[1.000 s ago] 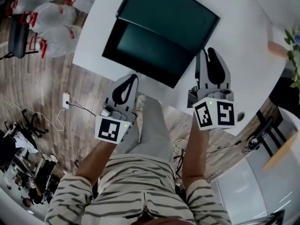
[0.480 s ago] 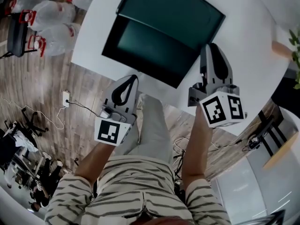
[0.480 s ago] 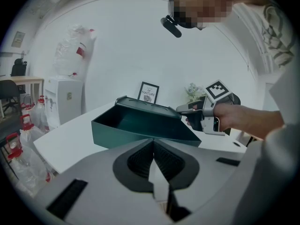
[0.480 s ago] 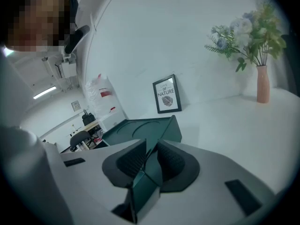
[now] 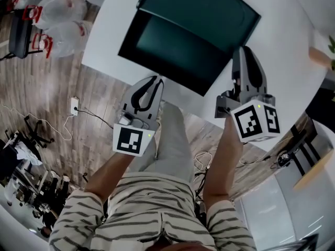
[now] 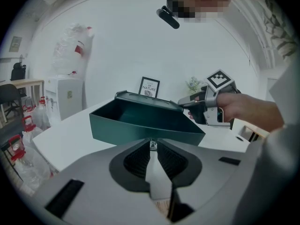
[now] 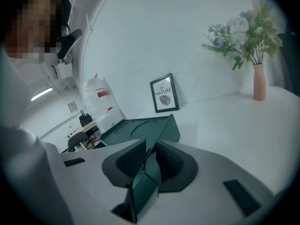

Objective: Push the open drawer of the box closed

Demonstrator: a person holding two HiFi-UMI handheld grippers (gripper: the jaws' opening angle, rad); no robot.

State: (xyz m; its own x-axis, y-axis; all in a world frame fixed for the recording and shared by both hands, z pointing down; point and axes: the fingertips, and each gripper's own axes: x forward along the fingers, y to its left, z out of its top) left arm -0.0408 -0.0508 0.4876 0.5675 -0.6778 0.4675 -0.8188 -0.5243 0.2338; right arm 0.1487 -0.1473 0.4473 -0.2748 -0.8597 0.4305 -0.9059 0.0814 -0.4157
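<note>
A dark green box [image 5: 209,9] lies on the round white table [image 5: 282,46], with its open drawer [image 5: 172,46] drawn out toward me. My left gripper [image 5: 155,80] is shut and empty, its tips at the table edge just short of the drawer's front wall [image 6: 140,130]. My right gripper [image 5: 244,51] is also shut and lies along the drawer's right side, close to the box. In the left gripper view the right gripper [image 6: 183,103] points at the spot where drawer meets box. In the right gripper view the box [image 7: 140,125] lies ahead, and a green drawer corner [image 7: 143,186] shows beneath the jaws.
A framed print [image 7: 164,93] and a pink vase of flowers [image 7: 258,81] stand on the table's far side. White bags with red handles [image 5: 57,22], a black chair [image 5: 18,35] and a power strip with cables [image 5: 73,111] are on the wooden floor to the left.
Both grippers have moved forward and a little right. The left one has come closer to the drawer's front wall. The drawer looks as far open as before.
</note>
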